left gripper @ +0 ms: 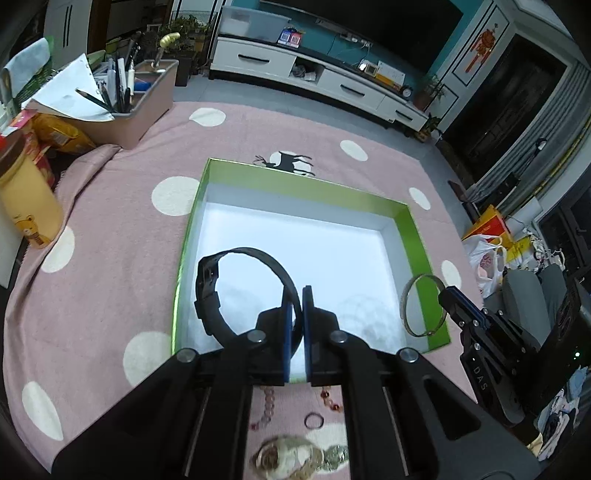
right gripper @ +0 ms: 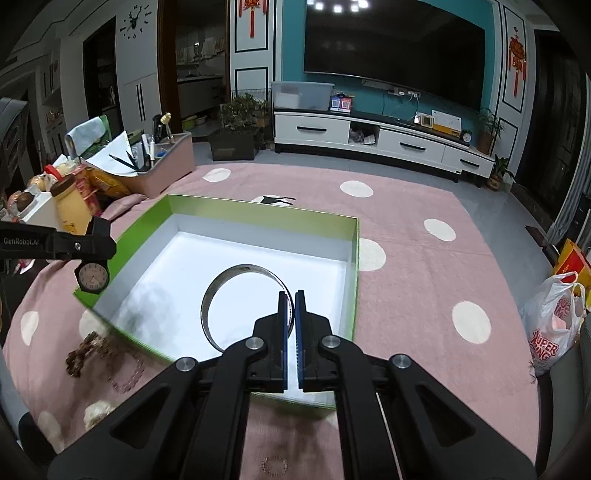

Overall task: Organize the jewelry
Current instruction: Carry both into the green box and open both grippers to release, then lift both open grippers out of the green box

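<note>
Black watch [left gripper: 221,291] pinched in left tool [left gripper: 297,295], metal bangle [right gripper: 243,306] in right tool [right gripper: 290,299].

A pink dotted cloth [right gripper: 424,266] covers the surface; on it sit a green-rimmed box [right gripper: 258,212] mid-frame and loose bracelets [right gripper: 79,356] lower left.

Teal wall [right gripper: 291,55] carrying a large dark flat-screen television [right gripper: 393,44]. Low white TV cabinet with black drawer handles [right gripper: 369,140] beneath it. White panelled wall sections with black trim [right gripper: 251,40], hung with red knot ornaments [right gripper: 516,55]. Black antler wall clock [right gripper: 136,20], upper left. Grey tiled floor [right gripper: 325,158]. Potted green plants [right gripper: 240,110] by a doorway. Ceiling lights reflected [right gripper: 338,6] in the screen. Pink cloth with cream polka dots [right gripper: 424,266] in the foreground.
</note>
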